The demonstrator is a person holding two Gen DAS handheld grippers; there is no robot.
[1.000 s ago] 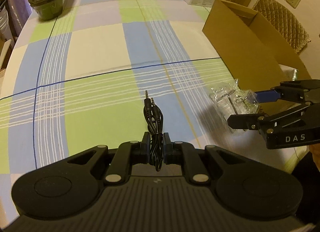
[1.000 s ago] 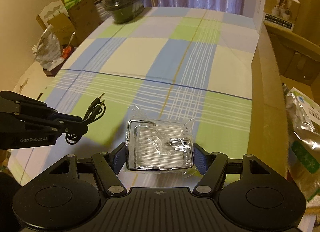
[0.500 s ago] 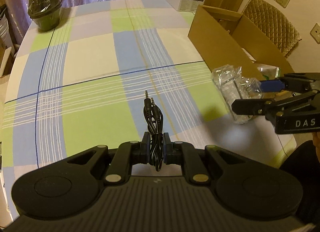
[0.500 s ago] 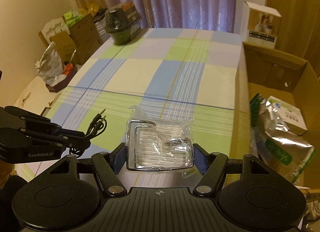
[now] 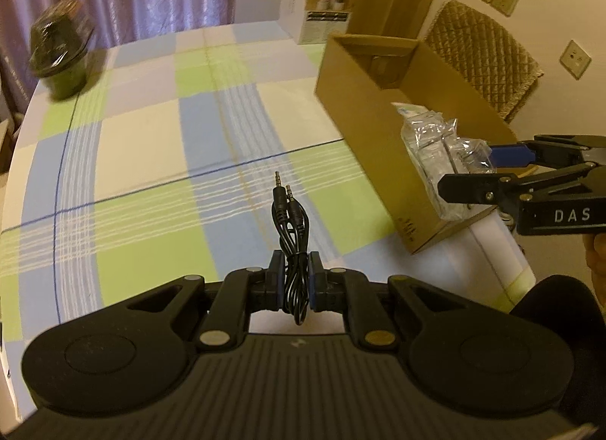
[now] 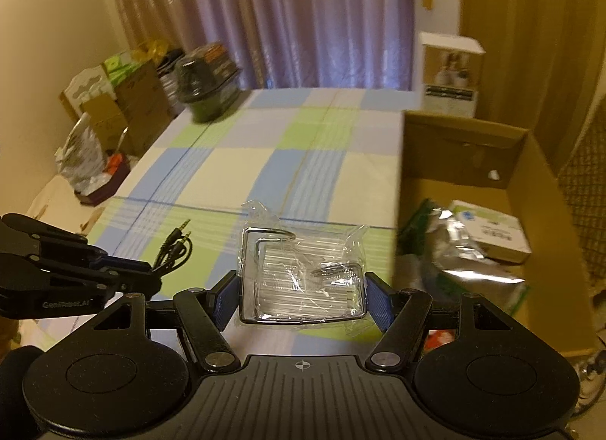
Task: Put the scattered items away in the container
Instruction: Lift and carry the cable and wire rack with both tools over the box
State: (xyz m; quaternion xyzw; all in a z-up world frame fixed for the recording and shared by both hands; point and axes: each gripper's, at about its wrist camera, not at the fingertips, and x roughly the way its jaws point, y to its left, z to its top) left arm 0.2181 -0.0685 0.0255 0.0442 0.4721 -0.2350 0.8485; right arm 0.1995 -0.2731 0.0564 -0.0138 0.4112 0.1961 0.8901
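Note:
My left gripper (image 5: 291, 281) is shut on a coiled black audio cable (image 5: 289, 227), held above the checked tablecloth (image 5: 151, 137); the two jack plugs point forward. My right gripper (image 6: 303, 296) is shut on a clear plastic bag holding a wire rack (image 6: 303, 273), lifted off the table just left of the open cardboard box (image 6: 466, 129). From the left wrist view the bagged rack (image 5: 439, 152) hangs beside the box's near wall (image 5: 363, 106). Inside the box lie a silver foil pouch (image 6: 466, 250) and a small white packet (image 6: 488, 224).
A dark green wrapped pot (image 5: 60, 53) stands at the table's far left corner. A white carton (image 5: 318, 11) stands behind the box. A quilted chair back (image 5: 481, 57) is beyond the box. Boxes and bags (image 6: 110, 118) crowd the floor left of the table.
Both grippers have risen with their loads, so the table looks farther below. The right gripper has carried the bagged rack toward the box, whose inside now shows.

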